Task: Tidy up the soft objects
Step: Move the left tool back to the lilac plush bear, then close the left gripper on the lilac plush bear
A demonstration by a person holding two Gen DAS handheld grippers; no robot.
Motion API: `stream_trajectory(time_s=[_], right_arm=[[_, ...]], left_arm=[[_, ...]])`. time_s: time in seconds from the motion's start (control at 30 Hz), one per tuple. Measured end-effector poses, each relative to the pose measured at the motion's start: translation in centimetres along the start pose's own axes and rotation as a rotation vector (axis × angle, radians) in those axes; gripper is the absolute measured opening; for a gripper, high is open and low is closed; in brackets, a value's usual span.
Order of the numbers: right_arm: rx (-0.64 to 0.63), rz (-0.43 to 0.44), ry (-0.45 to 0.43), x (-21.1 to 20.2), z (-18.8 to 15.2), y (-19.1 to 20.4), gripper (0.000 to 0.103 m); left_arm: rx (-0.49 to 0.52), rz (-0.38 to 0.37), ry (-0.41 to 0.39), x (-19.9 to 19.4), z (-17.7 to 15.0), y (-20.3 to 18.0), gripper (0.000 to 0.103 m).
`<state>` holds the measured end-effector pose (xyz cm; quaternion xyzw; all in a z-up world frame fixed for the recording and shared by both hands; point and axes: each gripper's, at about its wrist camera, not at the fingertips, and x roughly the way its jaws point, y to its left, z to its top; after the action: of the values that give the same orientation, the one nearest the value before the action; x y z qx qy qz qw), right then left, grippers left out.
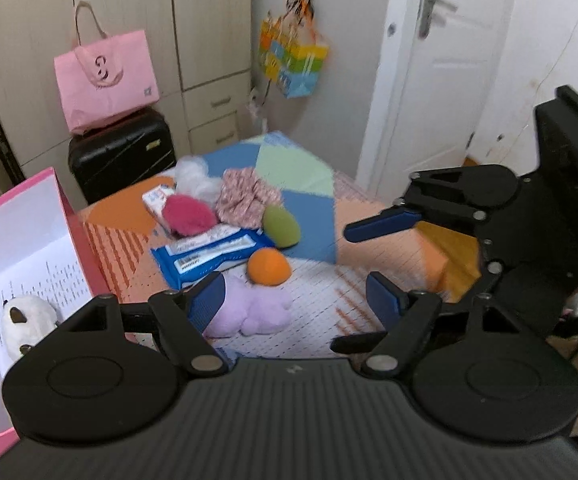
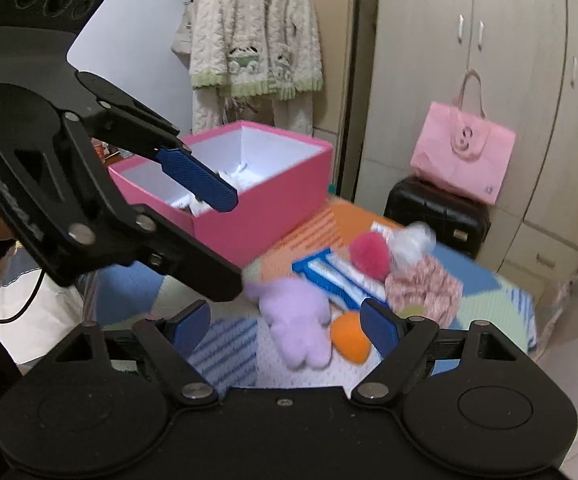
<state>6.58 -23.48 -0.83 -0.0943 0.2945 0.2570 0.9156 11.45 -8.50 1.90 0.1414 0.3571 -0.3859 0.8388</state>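
Several soft items lie on a patchwork cover (image 1: 313,312): a lilac plush toy (image 1: 249,314) (image 2: 297,320), an orange sponge (image 1: 269,266), a green sponge (image 1: 279,224), a magenta pompom (image 1: 187,216), a floral scrunchie (image 1: 245,200), white fluff (image 1: 195,178) and a blue wipes pack (image 1: 209,252). A pink box (image 1: 29,240) (image 2: 265,208) stands at the left with a white plush toy (image 1: 25,320) inside. My left gripper (image 1: 295,300) (image 2: 229,244) hangs open just before the lilac toy. My right gripper (image 2: 285,328) is open above that toy, holding nothing.
A black suitcase (image 1: 123,156) with a pink tote bag (image 1: 105,76) stands behind the cover by the wardrobe (image 1: 209,20). A white door (image 1: 449,60) is at the right, a colourful bag (image 1: 293,60) hangs on the wall. A fleece robe (image 2: 253,40) hangs behind the box.
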Motion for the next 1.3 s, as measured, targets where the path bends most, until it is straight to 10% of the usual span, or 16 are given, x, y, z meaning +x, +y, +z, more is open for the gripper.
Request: stream_trajectory(time_s=[0.77, 1.3], right_arm=[[0.054, 0.027, 0.064, 10.2, -5.5, -1.3, 0.085], [0.058, 0.012, -0.008, 10.3, -6.1, -0.9, 0.082]], left_arm=[[-0.083, 0.228, 0.208, 11.3, 0.1, 3.5, 0.077], [-0.250, 0.124, 0.283, 12.7, -0.8, 4.6, 0.082]])
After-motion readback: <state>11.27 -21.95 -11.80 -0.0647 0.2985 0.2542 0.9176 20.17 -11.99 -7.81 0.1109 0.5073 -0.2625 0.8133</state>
